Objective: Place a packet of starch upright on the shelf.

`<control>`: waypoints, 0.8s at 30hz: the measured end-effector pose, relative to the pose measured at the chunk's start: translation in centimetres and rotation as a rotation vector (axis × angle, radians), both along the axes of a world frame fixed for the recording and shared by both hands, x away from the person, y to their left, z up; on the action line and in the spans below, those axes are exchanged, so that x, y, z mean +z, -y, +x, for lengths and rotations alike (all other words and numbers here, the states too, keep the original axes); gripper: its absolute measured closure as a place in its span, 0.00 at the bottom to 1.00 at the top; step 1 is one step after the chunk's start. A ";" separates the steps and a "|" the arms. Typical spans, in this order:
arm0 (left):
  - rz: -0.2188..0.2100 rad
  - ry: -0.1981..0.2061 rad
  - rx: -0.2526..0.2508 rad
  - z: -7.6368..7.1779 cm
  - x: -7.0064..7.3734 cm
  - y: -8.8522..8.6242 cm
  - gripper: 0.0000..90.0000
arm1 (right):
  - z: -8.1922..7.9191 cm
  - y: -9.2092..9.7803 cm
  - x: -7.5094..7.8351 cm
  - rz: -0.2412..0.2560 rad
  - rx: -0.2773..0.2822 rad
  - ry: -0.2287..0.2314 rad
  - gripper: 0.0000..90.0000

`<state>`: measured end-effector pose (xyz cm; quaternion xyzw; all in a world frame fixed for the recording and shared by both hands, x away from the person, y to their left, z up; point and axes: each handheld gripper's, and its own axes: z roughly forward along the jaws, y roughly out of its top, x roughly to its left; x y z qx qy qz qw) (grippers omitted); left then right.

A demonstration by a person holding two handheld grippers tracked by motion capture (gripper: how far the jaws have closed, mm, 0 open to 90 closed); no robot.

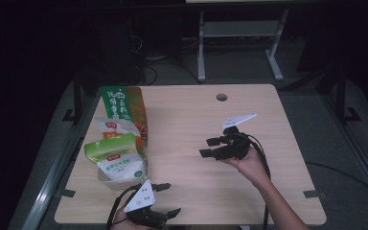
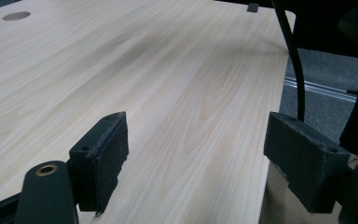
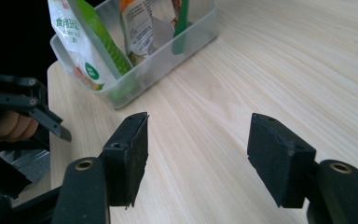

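We're over a pale wooden table [image 1: 191, 129], and two grippers are in play. The left gripper [image 1: 168, 199] sits low at the near edge, just beside a clear plastic bin [image 1: 106, 181] — its jaws spread wide, with bare wood between them in the left gripper view and nothing held. The right gripper [image 1: 210, 147] hovers over the middle of the table, well apart from the bin, and its jaws also stand wide with bare wood between them.

Now the count. One bin, at the table's left side, and in it we make out three packets standing upright: a tall green packet [image 1: 122, 106] at the far end, a white and orange packet [image 1: 117, 128] in the middle, and a green and white packet [image 1: 112, 154] nearest the left gripper. In the right gripper view the bin [image 3: 177, 49] lies ahead of the jaws, the green and white packet [image 3: 81, 39] leaning at its near end — and the left gripper [image 3: 63, 135] shows at that view's left edge, apart from the bin. One round hole [image 1: 222, 97] marks the table's far side. Neither gripper touches the bin or a packet.
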<state>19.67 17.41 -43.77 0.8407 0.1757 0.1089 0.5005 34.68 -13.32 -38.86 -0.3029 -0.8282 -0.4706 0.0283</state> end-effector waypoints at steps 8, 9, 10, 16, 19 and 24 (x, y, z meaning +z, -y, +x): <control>-0.008 -0.006 0.008 0.0 0.0 0.0 0.24 | -0.5 1.4 -0.7 0.004 -0.020 -0.006 0.41; -0.008 -0.005 0.007 0.0 0.0 0.0 0.24 | -0.6 1.6 -0.7 0.002 -0.022 -0.012 0.41; -0.010 -0.006 0.008 0.0 0.0 0.0 0.24 | -0.6 1.7 -0.7 0.003 -0.023 -0.011 0.41; -0.012 -0.003 0.009 0.1 0.0 -0.1 0.24 | -1.0 2.6 -1.0 -0.009 -0.032 -0.020 0.41; -0.014 -0.003 0.011 0.1 0.0 -0.2 0.24 | -1.2 3.2 -1.4 -0.008 -0.039 -0.015 0.41; -0.016 -0.003 0.010 0.1 0.0 -0.1 0.24 | -1.6 4.3 -1.9 -0.005 -0.062 -0.023 0.41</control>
